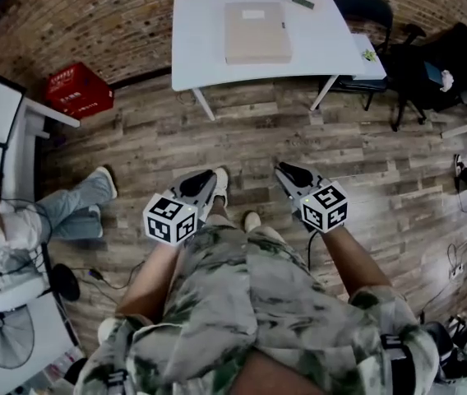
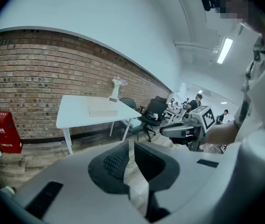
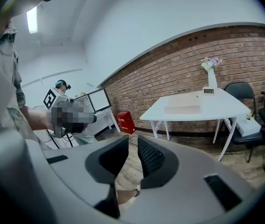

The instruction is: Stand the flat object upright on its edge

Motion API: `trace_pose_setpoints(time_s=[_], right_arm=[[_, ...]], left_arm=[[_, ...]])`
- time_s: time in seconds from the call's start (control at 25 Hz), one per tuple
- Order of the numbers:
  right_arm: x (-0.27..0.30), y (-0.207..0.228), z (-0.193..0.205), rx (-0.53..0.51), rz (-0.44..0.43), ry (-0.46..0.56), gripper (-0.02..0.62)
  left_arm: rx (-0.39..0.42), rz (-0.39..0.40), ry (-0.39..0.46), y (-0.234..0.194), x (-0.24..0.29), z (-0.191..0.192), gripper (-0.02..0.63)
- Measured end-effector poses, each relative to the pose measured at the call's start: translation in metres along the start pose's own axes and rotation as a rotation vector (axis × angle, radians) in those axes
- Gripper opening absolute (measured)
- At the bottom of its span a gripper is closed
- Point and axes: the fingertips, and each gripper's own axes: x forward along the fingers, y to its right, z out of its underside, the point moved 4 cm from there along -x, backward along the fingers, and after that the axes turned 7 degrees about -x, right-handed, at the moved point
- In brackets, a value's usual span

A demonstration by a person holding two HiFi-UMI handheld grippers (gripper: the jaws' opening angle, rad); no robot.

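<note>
Tan cardboard box (image 1: pixel 257 33) is found lying flat at the middle of the white surface (image 1: pixel 209 64), well apart from both grippers. The left gripper (image 1: pixel 203 184) is pressed together. The right gripper (image 1: pixel 293 175) is held slightly spread, with nothing between. The box label (image 1: pixel 253 13) is too small to be read.

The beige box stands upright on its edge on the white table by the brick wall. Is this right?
No. The head view shows the beige box lying flat on the white table by the brick wall.
</note>
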Motion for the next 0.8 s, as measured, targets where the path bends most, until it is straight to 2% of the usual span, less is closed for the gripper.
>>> trace_pose_setpoints(time_s=[0.24, 0.8], right_arm=[[0.022, 0.040, -0.009, 0.025, 0.059, -0.010, 0.080], [0.123, 0.145, -0.092, 0.039, 0.166, -0.042, 0.104]], left_arm=[[0.008, 0.011, 0.000, -0.039, 0.039, -0.027, 0.032], [-0.018, 0.074, -0.019, -0.155, 0.130, -0.142, 0.150]])
